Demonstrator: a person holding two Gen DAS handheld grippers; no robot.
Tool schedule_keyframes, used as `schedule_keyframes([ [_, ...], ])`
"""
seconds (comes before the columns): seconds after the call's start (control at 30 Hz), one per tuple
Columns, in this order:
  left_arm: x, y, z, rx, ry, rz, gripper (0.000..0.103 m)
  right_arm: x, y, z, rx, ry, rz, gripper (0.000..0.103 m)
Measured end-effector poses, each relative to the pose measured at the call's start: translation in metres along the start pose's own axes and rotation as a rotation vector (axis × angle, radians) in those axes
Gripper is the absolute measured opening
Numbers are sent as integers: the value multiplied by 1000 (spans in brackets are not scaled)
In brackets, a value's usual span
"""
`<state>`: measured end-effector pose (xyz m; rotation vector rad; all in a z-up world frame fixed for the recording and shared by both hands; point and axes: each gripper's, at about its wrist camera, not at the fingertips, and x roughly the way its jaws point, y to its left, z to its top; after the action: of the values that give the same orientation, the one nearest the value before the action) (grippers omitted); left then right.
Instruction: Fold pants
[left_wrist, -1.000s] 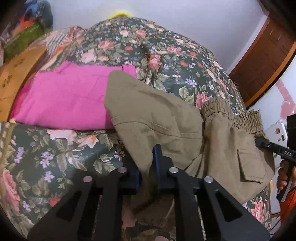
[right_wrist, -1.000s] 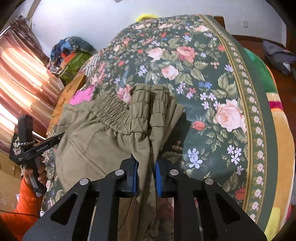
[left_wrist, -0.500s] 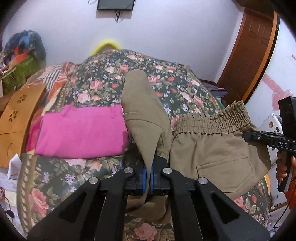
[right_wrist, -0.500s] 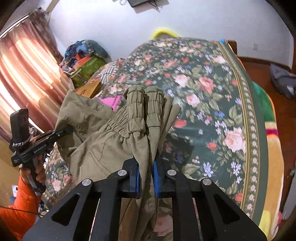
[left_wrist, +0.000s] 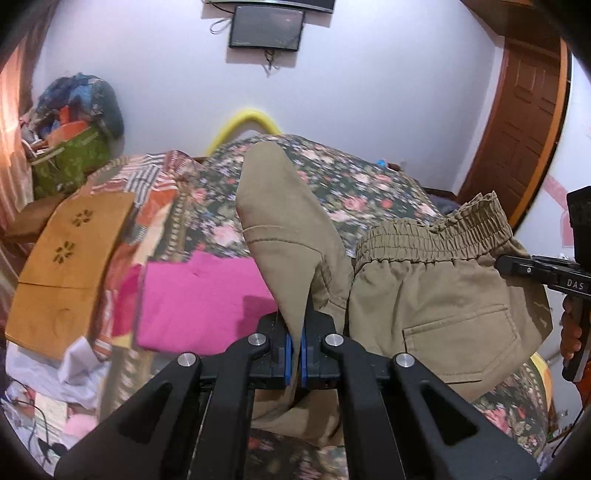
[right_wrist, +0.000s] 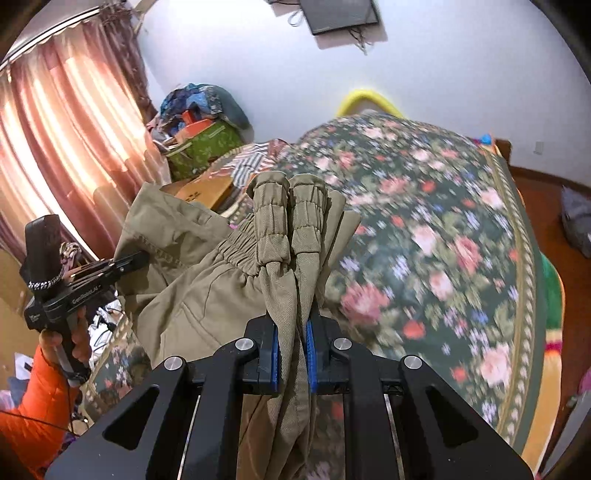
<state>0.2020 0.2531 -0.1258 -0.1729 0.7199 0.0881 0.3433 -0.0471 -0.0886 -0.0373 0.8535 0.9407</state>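
Observation:
Khaki pants (left_wrist: 436, 306) with an elastic waistband hang in the air above the floral bed (left_wrist: 354, 192), held between both grippers. My left gripper (left_wrist: 294, 347) is shut on a leg end of the pants. My right gripper (right_wrist: 292, 354) is shut on the bunched waistband (right_wrist: 288, 225). The right gripper also shows at the right edge of the left wrist view (left_wrist: 532, 271), and the left gripper at the left of the right wrist view (right_wrist: 122, 267). The pants' lower part hangs out of sight below the fingers.
A folded pink garment (left_wrist: 199, 299) lies on the bed's left side beside a wooden board (left_wrist: 70, 258). A green box with clothes (right_wrist: 201, 146) sits by the curtains (right_wrist: 70, 144). A wooden door (left_wrist: 524, 110) is at right.
Both grippers have risen and lifted the pants off the bed; the wall and mounted screen have come into view. Both stay shut on the fabric.

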Motion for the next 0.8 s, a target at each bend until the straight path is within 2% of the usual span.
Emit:
schedule_keyframes([
  [0.33,26,70,21,-56,-10,63,2,65,32,49,-60,-4,36,10],
  [0.57,63,115,29,-79,23,122,2,119,44,65,-81,21,53,10],
  [0.8,108,147,18,-110,85,125,2,165,41,66,-63,60,59,10],
])
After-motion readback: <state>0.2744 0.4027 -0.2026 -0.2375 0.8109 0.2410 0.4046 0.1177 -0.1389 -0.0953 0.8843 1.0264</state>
